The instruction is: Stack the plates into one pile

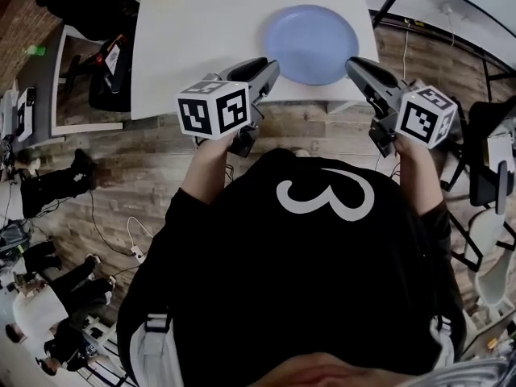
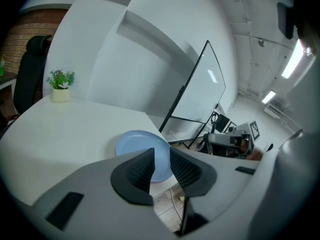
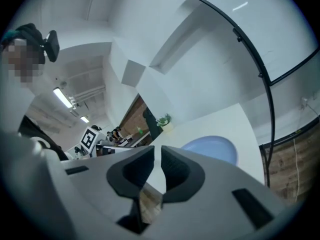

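Observation:
A light blue plate (image 1: pixel 312 44) lies on the white table (image 1: pixel 201 39) close to its near edge; whether more plates lie under it I cannot tell. My left gripper (image 1: pixel 270 69) hangs just off the table's near edge, left of the plate, its jaws apart and empty. My right gripper (image 1: pixel 355 64) hovers at the plate's right, its jaws only narrowly apart with nothing between them. The left gripper view shows the plate (image 2: pixel 135 144) beyond the left gripper (image 2: pixel 161 151). In the right gripper view the plate (image 3: pixel 212 149) lies right of the right gripper (image 3: pixel 157 151).
A small potted plant (image 2: pixel 60 95) stands at the table's far corner. A black-framed board (image 2: pixel 200 84) stands beyond the table's right side. Chairs (image 1: pixel 492 168) and cables crowd the wooden floor at the right; people sit at the left (image 1: pixel 48 188).

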